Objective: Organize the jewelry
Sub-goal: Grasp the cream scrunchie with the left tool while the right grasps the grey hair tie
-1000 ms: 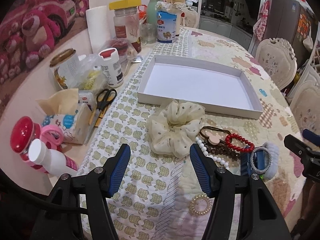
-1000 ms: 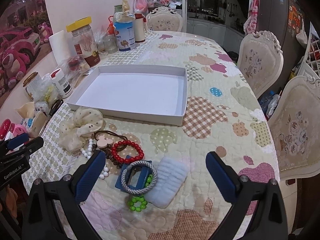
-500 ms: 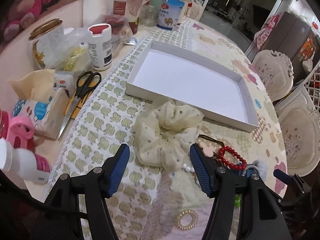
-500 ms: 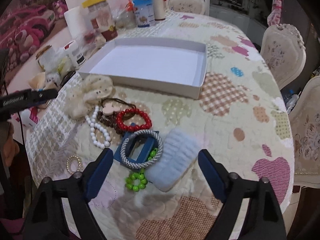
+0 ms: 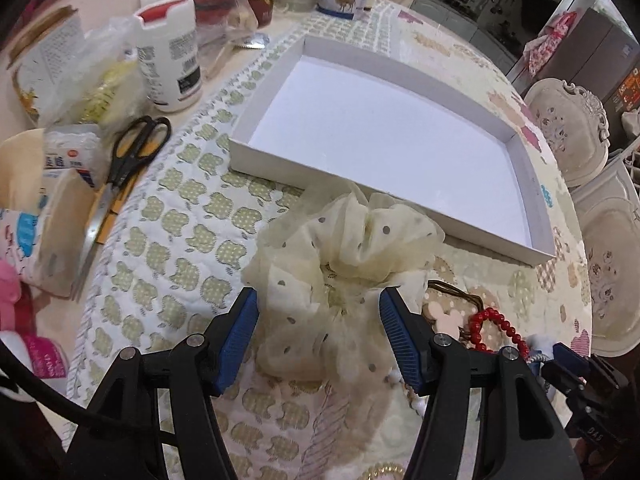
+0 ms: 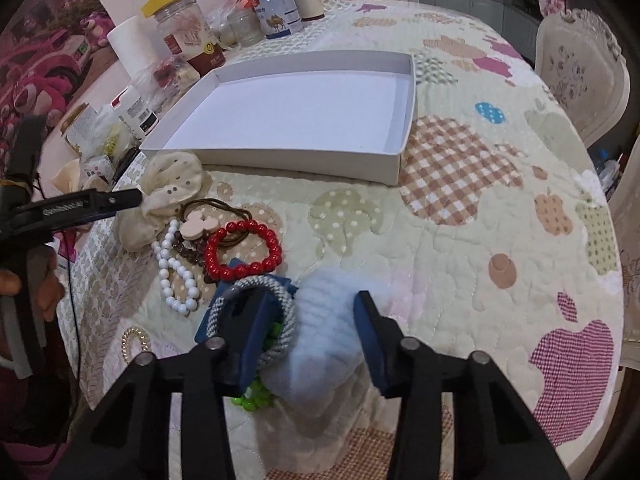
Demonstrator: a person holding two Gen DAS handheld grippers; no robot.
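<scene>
The left gripper (image 5: pixel 318 344) is angled down over a quilted tablecloth (image 5: pixel 180 240) with its blue pads spread wide on either side of a cream dotted scrunchie (image 5: pixel 340 256). The frilly cloth fills most of the gap between the pads and brushes the inner faces, but the jaws are not pinching it; the scrunchie lies on the cloth just in front of the near wall of a shallow white tray (image 5: pixel 304 176), whose floor is bare. The right gripper (image 6: pixel 316 340) also points down, and its jaws are closing around a fluffy pale blue hair tie (image 6: pixel 320 320), which sits between the pads. The right pad looks to be at the edge of the fluff and the left pad close against its other side, though whether they press yet cannot be told from this view. The left finger overlaps a grey-and-white braided ring (image 6: pixel 276 316) that lies on a blue card (image 6: pixel 224 292), with green beads (image 6: pixel 252 396) showing below. Just beyond these lie a red bead bracelet (image 6: pixel 240 248), a white bead strand (image 6: pixel 176 276), a brown elastic with a pink mouse-shaped charm (image 6: pixel 198 226), and a small gold coil ring (image 6: pixel 136 342) nearer the table edge. Black scissors (image 5: pixel 132 152) and a white bottle (image 5: pixel 170 52) stand to the left of the tray.
</scene>
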